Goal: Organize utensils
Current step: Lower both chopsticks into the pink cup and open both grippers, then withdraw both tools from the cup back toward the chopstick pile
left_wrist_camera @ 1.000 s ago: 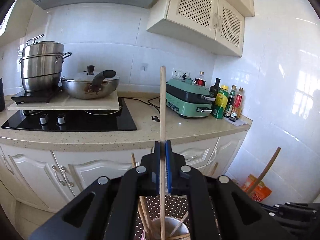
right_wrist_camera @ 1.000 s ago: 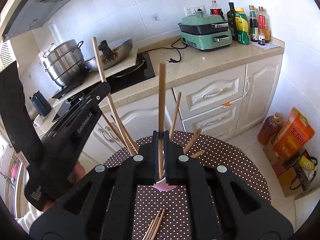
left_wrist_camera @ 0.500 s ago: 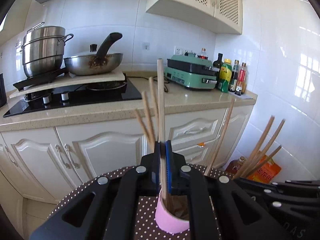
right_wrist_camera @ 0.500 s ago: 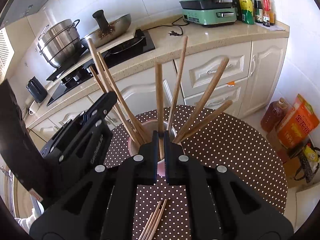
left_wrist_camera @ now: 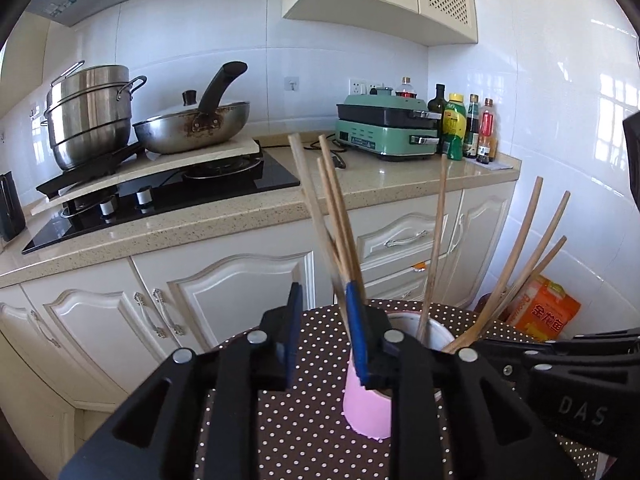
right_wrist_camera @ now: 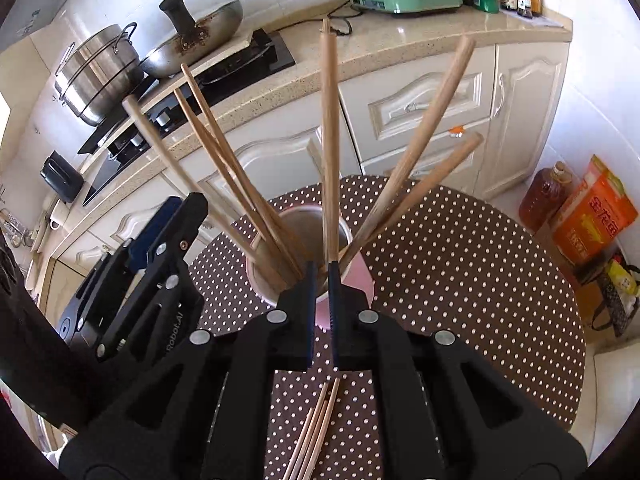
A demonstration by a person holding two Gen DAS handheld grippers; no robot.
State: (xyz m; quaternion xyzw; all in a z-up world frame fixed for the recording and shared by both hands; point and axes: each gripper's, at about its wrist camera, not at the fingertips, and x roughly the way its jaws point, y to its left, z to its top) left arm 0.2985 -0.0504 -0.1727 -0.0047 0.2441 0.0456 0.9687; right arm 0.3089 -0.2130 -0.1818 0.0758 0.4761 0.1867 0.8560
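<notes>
A pink cup (left_wrist_camera: 366,408) (right_wrist_camera: 362,276) stands on the round table's brown polka-dot cloth (right_wrist_camera: 460,280) and holds several wooden chopsticks (right_wrist_camera: 416,128) fanned outward. My left gripper (left_wrist_camera: 324,292) hovers at the cup's left rim with its jaws opening. A blurred chopstick (left_wrist_camera: 340,236) leans free against its right pad, its lower end in the cup. In the right wrist view the left gripper (right_wrist_camera: 184,208) sits left of the cup. My right gripper (right_wrist_camera: 322,268) is shut on an upright chopstick (right_wrist_camera: 330,140) whose lower end is in the cup. Several loose chopsticks (right_wrist_camera: 316,420) lie on the cloth under it.
Behind the table runs a counter (left_wrist_camera: 400,188) with a black hob (left_wrist_camera: 180,192), a steamer pot (left_wrist_camera: 90,112), a wok (left_wrist_camera: 192,128), a green electric grill (left_wrist_camera: 384,128) and bottles (left_wrist_camera: 456,128). An oil bottle (right_wrist_camera: 544,196) and an orange bag (right_wrist_camera: 592,216) stand on the floor at right.
Both grippers came down to the cup, each with a chopstick. The left jaws have parted, and its chopstick now leans loose among the others. The right grip is unchanged.
</notes>
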